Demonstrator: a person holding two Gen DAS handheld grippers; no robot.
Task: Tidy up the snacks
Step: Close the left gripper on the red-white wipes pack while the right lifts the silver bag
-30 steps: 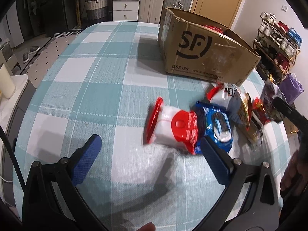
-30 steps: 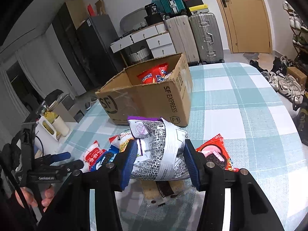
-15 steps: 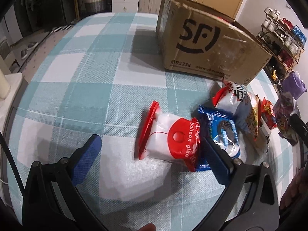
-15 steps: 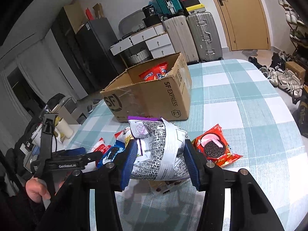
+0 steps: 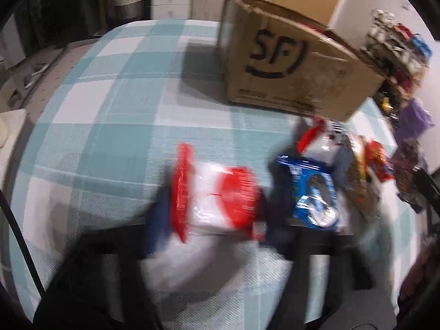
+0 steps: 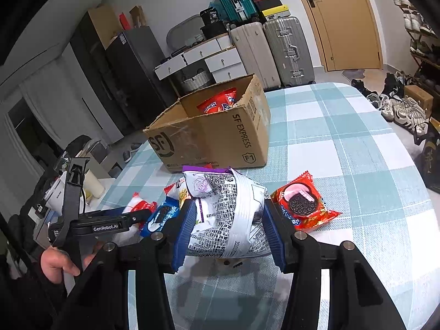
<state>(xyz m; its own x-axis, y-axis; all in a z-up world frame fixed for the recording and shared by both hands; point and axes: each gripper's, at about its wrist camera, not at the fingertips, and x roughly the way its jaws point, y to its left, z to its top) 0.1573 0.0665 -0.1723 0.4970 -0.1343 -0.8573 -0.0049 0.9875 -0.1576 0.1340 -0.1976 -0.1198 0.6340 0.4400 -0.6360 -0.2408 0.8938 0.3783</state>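
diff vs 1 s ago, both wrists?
The left tongs eased in over the red-and-white packet, and their jaws have just been closing on it; it now sits pinched between them. Unchanged: the right tongs stay clamped on the silver printed bag, and the cardboard box is where it was.

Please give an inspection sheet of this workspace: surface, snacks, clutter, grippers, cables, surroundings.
Surface: checked tablecloth.
Job's things: open box with a red pack inside; red-white pack, blue pack, red cookie pack on the cloth.
Clutter: nothing seen.
Grippers: left gripper has just closed on the red-white pack; right gripper grips a silver bag.
Cables: thin black cable at the left edge.
Surroundings: suitcases, door, shoes.
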